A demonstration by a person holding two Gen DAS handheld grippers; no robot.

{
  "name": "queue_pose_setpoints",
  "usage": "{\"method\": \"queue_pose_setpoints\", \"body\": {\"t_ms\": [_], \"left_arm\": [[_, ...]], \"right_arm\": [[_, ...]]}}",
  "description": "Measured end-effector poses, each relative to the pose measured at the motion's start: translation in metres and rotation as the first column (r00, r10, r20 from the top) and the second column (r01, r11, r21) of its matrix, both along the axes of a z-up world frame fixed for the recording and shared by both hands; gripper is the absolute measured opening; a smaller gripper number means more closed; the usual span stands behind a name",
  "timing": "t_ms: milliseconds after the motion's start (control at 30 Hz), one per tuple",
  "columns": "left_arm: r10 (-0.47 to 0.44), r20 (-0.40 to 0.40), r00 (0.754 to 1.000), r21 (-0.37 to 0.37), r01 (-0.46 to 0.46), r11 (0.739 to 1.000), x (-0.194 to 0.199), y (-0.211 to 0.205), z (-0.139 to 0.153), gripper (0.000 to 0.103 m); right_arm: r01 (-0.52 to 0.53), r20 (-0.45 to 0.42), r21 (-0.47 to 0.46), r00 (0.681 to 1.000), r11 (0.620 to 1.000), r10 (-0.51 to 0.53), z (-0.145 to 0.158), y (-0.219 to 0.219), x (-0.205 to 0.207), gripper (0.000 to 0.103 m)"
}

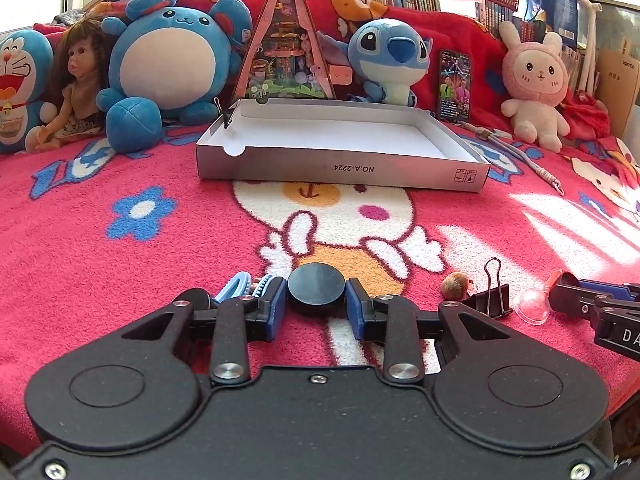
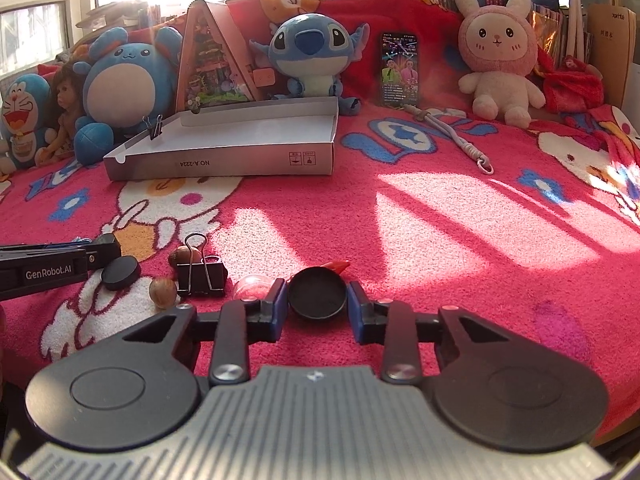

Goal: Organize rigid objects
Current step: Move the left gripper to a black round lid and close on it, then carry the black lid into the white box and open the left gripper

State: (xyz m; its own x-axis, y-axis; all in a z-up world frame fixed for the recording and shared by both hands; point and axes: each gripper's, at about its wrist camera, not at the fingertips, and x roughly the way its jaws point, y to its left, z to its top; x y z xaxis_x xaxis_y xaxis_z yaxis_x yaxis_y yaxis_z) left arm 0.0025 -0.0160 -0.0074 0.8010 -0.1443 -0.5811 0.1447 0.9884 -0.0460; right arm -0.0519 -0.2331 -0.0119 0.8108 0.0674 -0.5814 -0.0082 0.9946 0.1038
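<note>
Surface: we find a red cartoon-print blanket (image 1: 120,272) on a bed, part sunlit.

Left tongs (image 1: 316,300): we see the blue pads narrowed on a black round disc (image 1: 316,286), one pad touching each side of it; the disc sits low over the blanket (we cannot tell whether it rests there or is lifted).

Right tongs (image 2: 317,300): likewise narrowed on a second black disc (image 2: 317,291), pads against both its edges. No earlier view is before us, so we report only the grip as it stands.

Loose items, left: a pale blue hair clip (image 1: 240,286) lies just behind the left pad.

Loose items, between the two tongs: a brown nut (image 1: 454,286), a black binder clip (image 1: 490,300) and a clear plastic dome (image 1: 530,304) lie in a row. The right-hand view shows two nuts there, one behind the clip.

Orange-red piece (image 2: 338,266): just behind the right disc; too little shows to name it.

Box: a shallow grey cardboard tray (image 1: 344,168) stands well beyond the tongs, white inside, with a small binder clip (image 1: 227,118) on its left wall.

Background: plush toys, a doll, a triangular toy house and a phone line the far edge; a coiled cord (image 1: 520,156) lies right of the tray.
</note>
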Motion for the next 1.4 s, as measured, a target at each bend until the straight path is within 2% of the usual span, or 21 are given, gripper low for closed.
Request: {"method": "queue_pose_setpoints", "body": {"t_ms": [300,567,733,1133,1400], "left_arm": [[-0.056,0.014,0.998,-0.01,0.056,0.998,0.005,-0.002,0.025,0.03],[-0.063,-0.011,0.998,-0.075,0.062,0.995,0.033,0.004,0.048,0.03],[-0.059,-0.014,0.998,-0.086,0.058,0.995,0.048,0.007,0.055,0.03],[-0.061,-0.036,0.997,-0.101,0.058,0.993,0.09,0.004,0.068,0.03],[-0.069,-0.09,0.993,-0.112,0.059,0.992,0.13,-0.007,0.064,0.03]], "right_arm": [[-0.009,0.064,-0.002,0.998,1.0,0.009,0.02,0.003,0.007,0.037],[-0.007,0.082,0.1,0.997,0.995,-0.001,0.043,-0.008,0.036,0.037],[-0.005,0.093,0.111,0.996,0.994,-0.005,0.05,-0.01,0.051,0.037],[-0.031,0.065,0.149,0.998,0.988,0.022,0.062,-0.013,0.09,0.037],[-0.051,0.028,0.178,0.999,0.983,0.046,0.063,-0.011,0.124,0.037]]}}
